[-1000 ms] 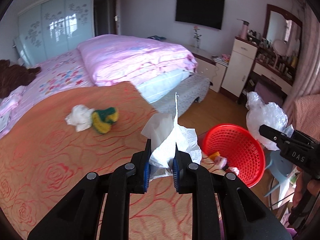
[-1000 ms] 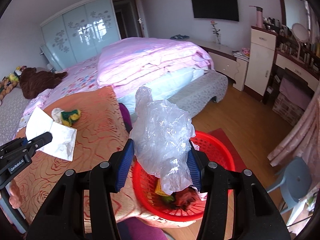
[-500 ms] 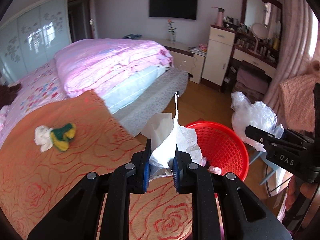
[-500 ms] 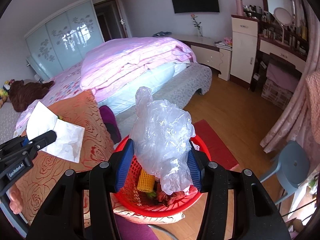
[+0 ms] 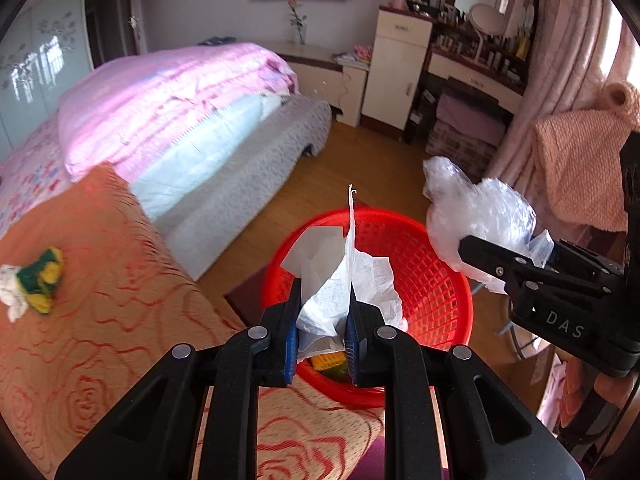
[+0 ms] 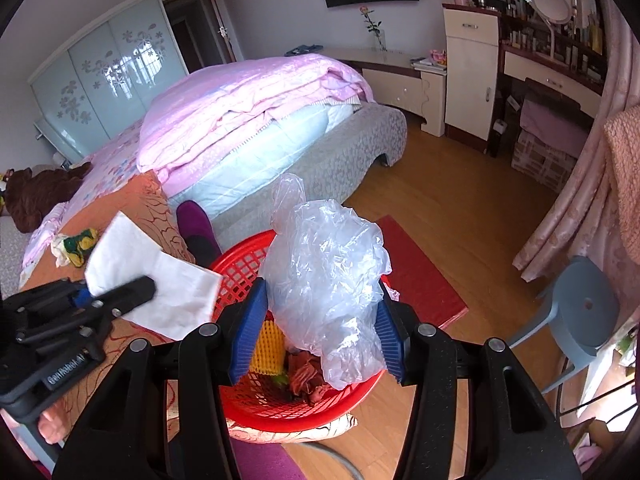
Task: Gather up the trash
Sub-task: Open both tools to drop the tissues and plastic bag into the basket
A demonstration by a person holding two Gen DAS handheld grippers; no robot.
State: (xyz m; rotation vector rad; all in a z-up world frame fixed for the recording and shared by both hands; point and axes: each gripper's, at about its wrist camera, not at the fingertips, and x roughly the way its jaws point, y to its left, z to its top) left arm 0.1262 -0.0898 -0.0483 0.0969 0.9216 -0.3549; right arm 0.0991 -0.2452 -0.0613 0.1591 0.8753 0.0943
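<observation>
My left gripper (image 5: 322,298) is shut on a crumpled white tissue (image 5: 352,276) and hangs over the near rim of a red mesh basket (image 5: 432,280). My right gripper (image 6: 322,304) is shut on a bunched clear plastic bag (image 6: 326,276), held just above the same basket (image 6: 280,400). In the right wrist view the left gripper (image 6: 120,292) shows at the left with the tissue (image 6: 160,280) over the basket's left rim. The basket holds a yellow ridged piece (image 6: 266,348) and brownish scraps (image 6: 306,374). A white wad with a green-yellow scrap (image 5: 32,280) lies on the orange bed cover.
The basket stands on the wooden floor at the corner of the orange rose-patterned cover (image 5: 104,320), next to a red mat (image 6: 416,272). A purple slipper (image 6: 196,232) lies behind it. A grey stool (image 6: 580,312) stands right. A pink quilt (image 5: 168,96) lies on the bed; dresser (image 5: 396,76) beyond.
Both grippers have moved right and down, from over the orange cover to above the red basket. Each keeps its load. The white wad on the cover has slid to the left edge of view.
</observation>
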